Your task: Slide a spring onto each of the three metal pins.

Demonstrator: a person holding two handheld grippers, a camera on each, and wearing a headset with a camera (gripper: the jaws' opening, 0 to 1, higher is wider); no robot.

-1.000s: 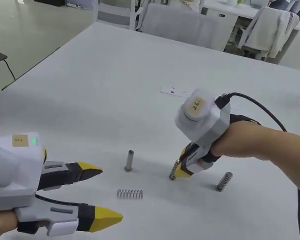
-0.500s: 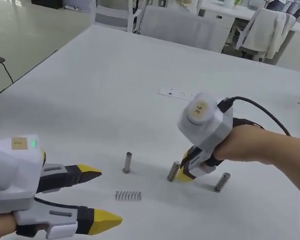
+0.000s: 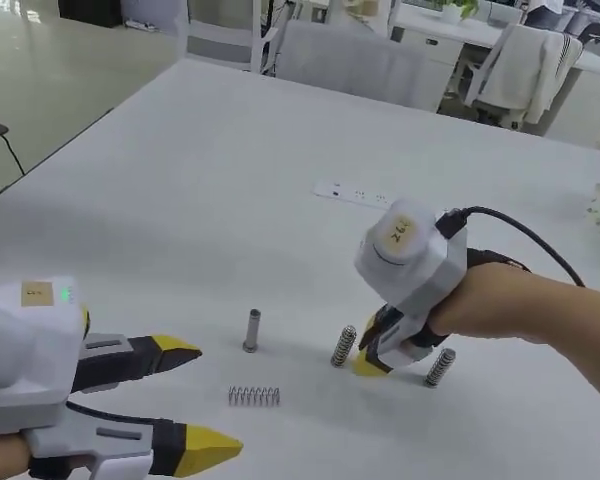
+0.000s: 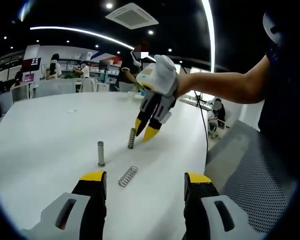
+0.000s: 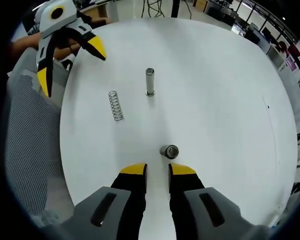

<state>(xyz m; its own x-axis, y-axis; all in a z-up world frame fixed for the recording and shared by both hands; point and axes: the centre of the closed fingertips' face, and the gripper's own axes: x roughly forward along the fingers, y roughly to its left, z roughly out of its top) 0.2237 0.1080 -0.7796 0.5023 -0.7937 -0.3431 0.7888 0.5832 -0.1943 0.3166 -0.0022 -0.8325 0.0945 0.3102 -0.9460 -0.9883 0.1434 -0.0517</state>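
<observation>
Your left tongs [image 3: 215,398] lower left, spread wide, empty. Just beyond, loose spring [image 3: 254,396] flat on counter [image 3: 180,180]; bare pin [image 3: 251,330] upright behind it. Centre-right, your right tongs [image 3: 368,364], narrow gap, empty, between sprung pin [image 3: 342,346] and second sprung pin [image 3: 439,367].

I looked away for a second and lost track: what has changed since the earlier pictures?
The right gripper has drawn back off the middle sprung pin, its jaws now clear of it. Unchanged: the left gripper hovering open, the bare pin, the loose spring lying flat, the other sprung pin.
</observation>
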